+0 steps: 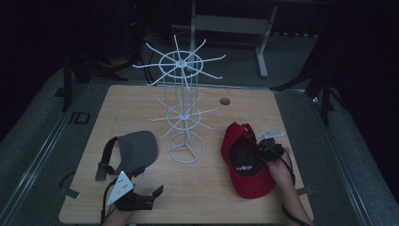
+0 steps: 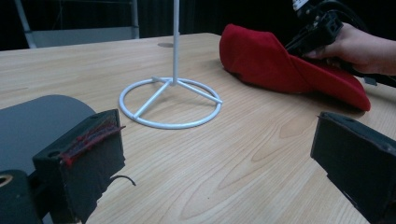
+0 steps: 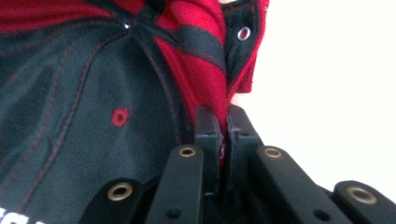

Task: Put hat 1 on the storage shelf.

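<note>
A red cap (image 1: 249, 183) with a black lining lies upside down at the table's near right; the left gripper view shows the cap (image 2: 271, 60) beyond the rack base. My right gripper (image 1: 263, 148) is at its right side. In the right gripper view its jaws (image 3: 223, 119) are pressed together on the cap's red side wall (image 3: 201, 70). A grey visor (image 1: 136, 148) lies at the near left. My left gripper (image 1: 148, 181) rests just in front of the visor, with its jaws wide apart (image 2: 219, 135) and nothing between them.
A white wire display rack (image 1: 183, 108) with two tiers of spokes stands mid-table on a ring base (image 2: 170, 105). The wooden table (image 1: 211, 197) has a round grommet (image 1: 225, 101) at the back. Dark floor and a grey frame lie beyond.
</note>
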A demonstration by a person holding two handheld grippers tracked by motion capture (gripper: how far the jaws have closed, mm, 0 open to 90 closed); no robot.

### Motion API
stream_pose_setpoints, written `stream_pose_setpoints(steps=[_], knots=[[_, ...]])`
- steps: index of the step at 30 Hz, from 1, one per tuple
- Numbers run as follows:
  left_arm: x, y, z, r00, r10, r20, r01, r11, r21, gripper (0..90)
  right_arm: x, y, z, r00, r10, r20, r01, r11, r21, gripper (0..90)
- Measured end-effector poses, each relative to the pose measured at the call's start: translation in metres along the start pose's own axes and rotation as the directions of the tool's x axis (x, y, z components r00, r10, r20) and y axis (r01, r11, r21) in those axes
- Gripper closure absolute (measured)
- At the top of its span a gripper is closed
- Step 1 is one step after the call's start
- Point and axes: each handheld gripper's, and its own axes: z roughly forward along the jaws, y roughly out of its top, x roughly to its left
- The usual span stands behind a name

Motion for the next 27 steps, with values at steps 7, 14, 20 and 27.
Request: stream_pose_setpoints(steps=[7,14,20,27], knots=[[0.001,0.000,0.000,1.0000,-0.002,-0.003,0.002,1.0000,0.002,3.1,-0.005,-0.001,-0.020,0.9951,0.088,-0.045,-0.092,0.991,-0.097,85.8],[0.001,0.001,0.000,0.9997,0.011,-0.022,-0.011,0.9998,0.015,3.1,-0.008,0.000,-0.048,0.9768,0.170,-0.130,-0.194,0.959,-0.205,85.8],[-0.004,0.002,0.001,0.9966,0.069,-0.044,-0.068,0.9974,0.024,3.1,-0.009,0.001,-0.075,0.9763,0.174,-0.129,-0.205,0.933,-0.295,85.8],[-0.005,0.003,-0.001,0.9971,0.034,0.069,-0.033,0.9992,-0.021,3.1,-0.010,0.007,-0.104,0.9743,0.175,-0.142,-0.216,0.902,-0.374,85.8]])
